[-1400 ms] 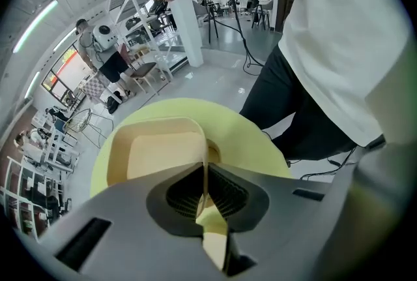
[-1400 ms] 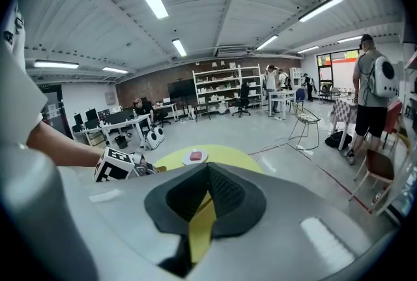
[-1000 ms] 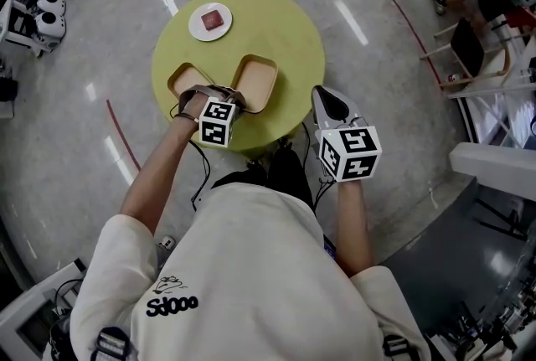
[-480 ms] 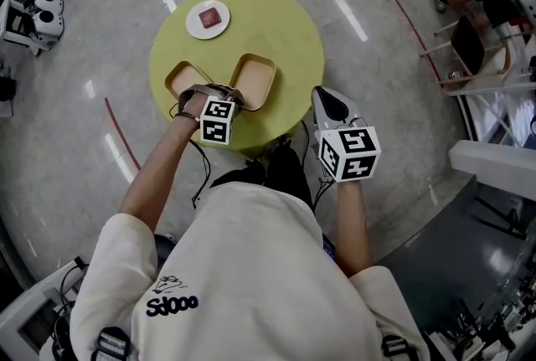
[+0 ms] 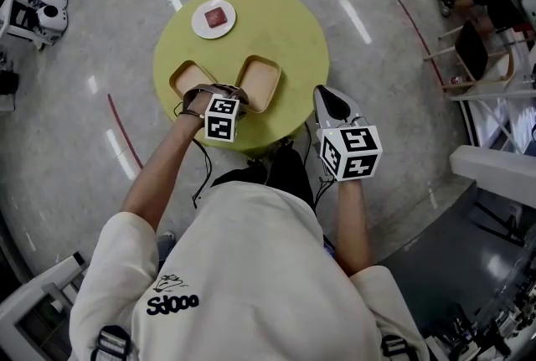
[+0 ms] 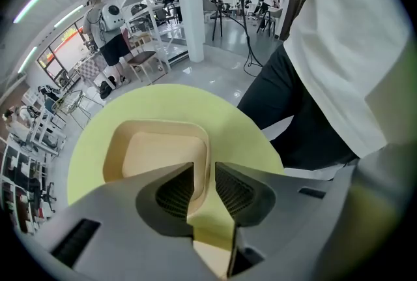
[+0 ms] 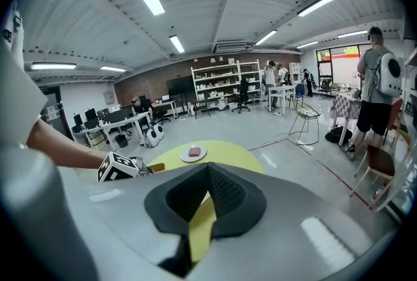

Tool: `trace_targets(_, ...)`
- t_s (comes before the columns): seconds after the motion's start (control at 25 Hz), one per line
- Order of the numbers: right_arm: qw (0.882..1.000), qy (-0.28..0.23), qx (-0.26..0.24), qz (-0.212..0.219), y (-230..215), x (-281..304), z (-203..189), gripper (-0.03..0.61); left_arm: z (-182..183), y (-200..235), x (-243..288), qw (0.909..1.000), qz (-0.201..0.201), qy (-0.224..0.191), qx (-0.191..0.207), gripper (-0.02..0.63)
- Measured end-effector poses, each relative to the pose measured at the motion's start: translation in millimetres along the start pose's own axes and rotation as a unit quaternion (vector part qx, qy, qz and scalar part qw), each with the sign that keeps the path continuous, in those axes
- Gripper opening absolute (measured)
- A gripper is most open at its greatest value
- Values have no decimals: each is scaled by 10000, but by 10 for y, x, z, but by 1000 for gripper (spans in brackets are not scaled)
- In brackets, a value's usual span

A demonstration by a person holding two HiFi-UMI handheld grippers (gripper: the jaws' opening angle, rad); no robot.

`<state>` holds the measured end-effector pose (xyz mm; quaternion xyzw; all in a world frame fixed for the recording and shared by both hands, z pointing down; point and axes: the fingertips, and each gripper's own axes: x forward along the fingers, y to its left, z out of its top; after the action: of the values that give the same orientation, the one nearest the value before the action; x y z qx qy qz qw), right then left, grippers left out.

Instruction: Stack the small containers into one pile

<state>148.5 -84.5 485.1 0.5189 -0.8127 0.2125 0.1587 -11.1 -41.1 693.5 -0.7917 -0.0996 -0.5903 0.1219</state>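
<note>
Small containers lay side by side on the round yellow bench (image 5: pixel 289 33), upper centre of the head view. The first container (image 5: pixel 189 76) sat toward the frame's left and the second container (image 5: pixel 261 81) just beside it toward the frame's right. Both were tan, shallow and upright, and they were not yet stacked.

The left claw (image 5: pixel 219 95) hung steeply downward over their near edges, about where the two met. In the left gripper view its jaws had just been opening and stood wide. One container's side wall (image 6: pixel 203 156) ran lengthwise down through the gap. Neither ribbed pad (image 6: pixel 177 192) pressed on it. Which of the two containers this was could not be settled from that view.

The relation that mattered was therefore rim-in-gap: the wall lay parallel to the pads, and the tray's body extended toward the frame's upper left. Closing there would probably have seized that wall for a lift onto the neighbour.

The right claw (image 5: pixel 325 95) was closed and empty at the bench's lower right edge, well apart from both containers. Only bench showed beyond its tips (image 7: pixel 207 172), so the left hand was clearly the nearer.

A white plate (image 5: pixel 213 18) carrying a red piece stood at the bench's upper left, apart from the pair.
</note>
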Motion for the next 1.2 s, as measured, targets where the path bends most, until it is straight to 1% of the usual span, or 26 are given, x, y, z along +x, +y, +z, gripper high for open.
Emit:
trace_targets(0.16,10000,0,-11,33,0,25,51,10,-5,47,-69,9996,85,-95,-239,103)
trace_targets(0.28,10000,5,-34,63,-12,45,95,11,-2,154,-162,9975,248,-312,-580,103)
trace_targets(0.36,9999,-1,-80,101,-12,74,142,11,-5,243,-242,9943,396,-483,-867,103)
trace_targets(0.44,9998,-14,-139,148,-17,102,201,9,-24,362,-350,9895,657,-573,-1156,89)
trace_targets(0.48,9997,-23,-169,172,-22,113,232,10,-32,425,-416,9863,809,-611,-1303,65)
trace_targets(0.56,9995,-47,-222,233,-27,137,297,10,-31,536,-561,9780,1049,-757,-1637,40)
trace_targets(0.64,9990,-70,-296,327,-27,174,371,10,-17,636,-711,9681,1252,-948,-1955,31)
trace_targets(0.76,9974,-128,-469,531,-4,246,539,11,-18,806,-986,9492,1686,-1209,-2368,20)
trace_targets(1.0,9916,-283,-808,971,91,456,929,11,-94,1071,-1607,8990,2604,-1669,-3101,8)
trace_targets(1.08,9887,-304,-910,1148,141,526,1017,10,-150,1119,-1786,8785,2900,-1775,-3357,8)
trace_targets(1.2,9831,-252,-1062,1468,249,669,1066,11,-288,1125,-1993,8406,3295,-1920,-3846,8)
